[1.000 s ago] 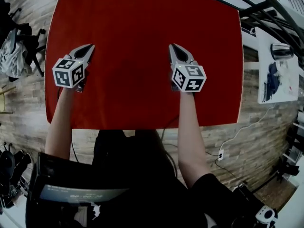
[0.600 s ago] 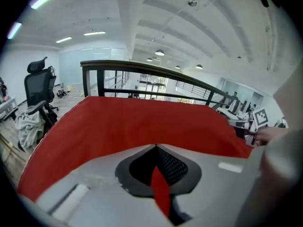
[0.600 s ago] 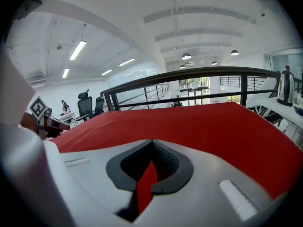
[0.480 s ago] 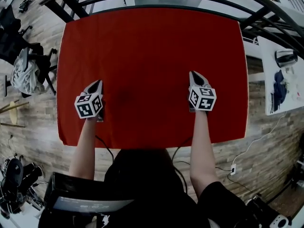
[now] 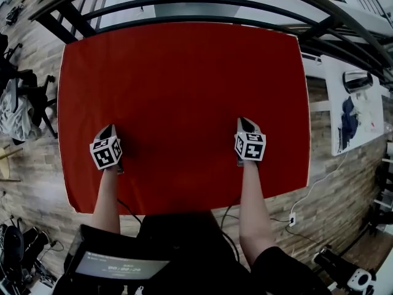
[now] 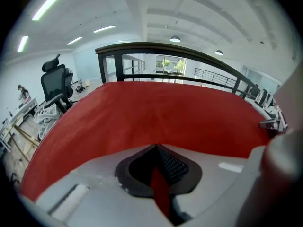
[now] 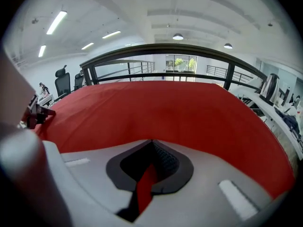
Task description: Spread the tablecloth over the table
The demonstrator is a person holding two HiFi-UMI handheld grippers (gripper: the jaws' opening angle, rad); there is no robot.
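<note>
The red tablecloth (image 5: pixel 184 85) lies flat and smooth over the whole table in the head view. My left gripper (image 5: pixel 108 129) is low over its near left part and my right gripper (image 5: pixel 245 123) is low over its near right part. Both point away from me and downward. In the left gripper view the jaws of the left gripper (image 6: pixel 156 148) are shut, with a strip of red cloth (image 6: pixel 161 193) pinched between them. The right gripper (image 7: pixel 152 143) likewise is shut on a fold of the red cloth (image 7: pixel 144 186).
A black curved railing (image 5: pixel 202 5) runs just past the far edge. An office chair with clothes (image 5: pixel 21 103) stands to the left. To the right is a white desk (image 5: pixel 362 134) with a kettle (image 5: pixel 357 78). A cable and socket (image 5: pixel 291 219) lie on the floor.
Both grippers have drawn back toward the near edge of the table and come down lower over the cloth, still shut. The cloth now lies flat.
</note>
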